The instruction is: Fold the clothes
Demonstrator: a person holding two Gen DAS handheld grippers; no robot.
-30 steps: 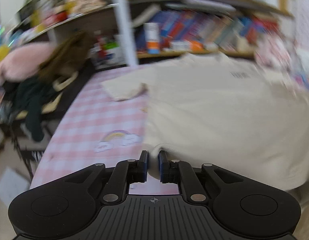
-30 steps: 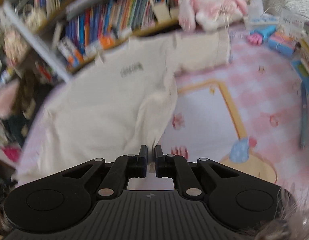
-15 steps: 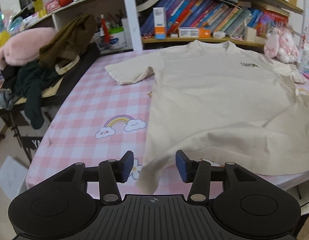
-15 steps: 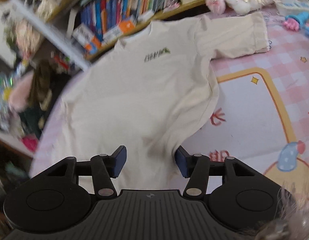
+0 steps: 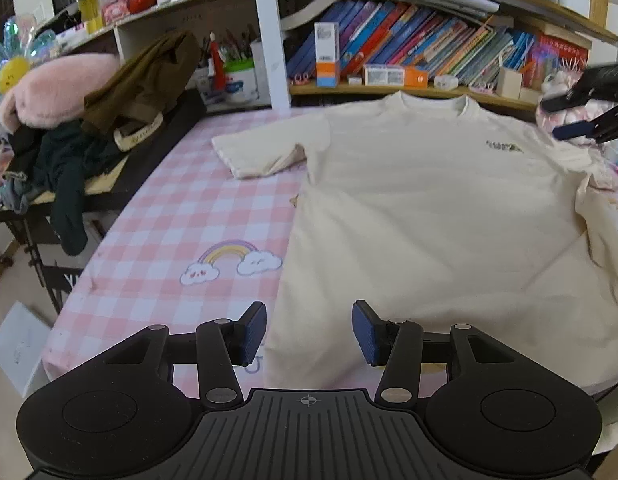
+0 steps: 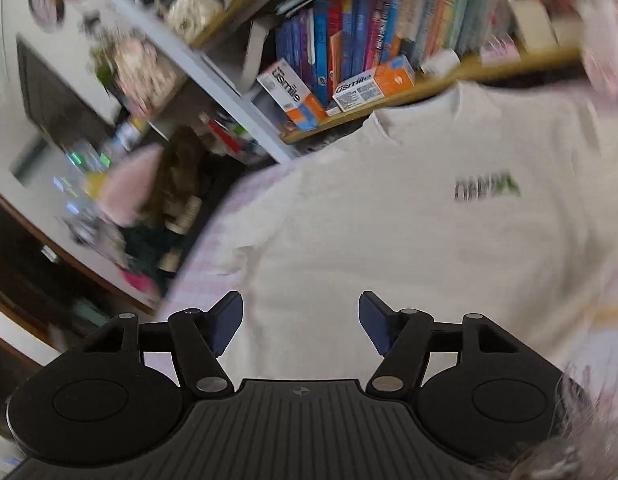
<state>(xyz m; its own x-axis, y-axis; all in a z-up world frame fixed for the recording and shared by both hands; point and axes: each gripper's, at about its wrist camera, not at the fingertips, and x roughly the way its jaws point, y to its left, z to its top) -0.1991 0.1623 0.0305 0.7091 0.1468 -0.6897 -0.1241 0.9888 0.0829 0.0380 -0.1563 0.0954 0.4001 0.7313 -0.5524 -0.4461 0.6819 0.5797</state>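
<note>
One T-shirt (image 5: 437, 216), two grippers, both parted

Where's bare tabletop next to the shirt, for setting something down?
Free: the pink checked cloth between the cream T-shirt and the table's left edge, around the rainbow print. Crowded: clothes pile beyond that edge, bookshelf behind.

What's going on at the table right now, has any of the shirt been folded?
Not yet. A person is working with a hand-held gripper in each hand. The cream T-shirt lies spread face up on the pink checked tablecloth, sleeves out, no fold made. The left hand-held gripper sits at the hem; its jaws have just been opening and grip nothing. The right hand-held gripper, also just opened and empty, is over the shirt's chest.
</note>
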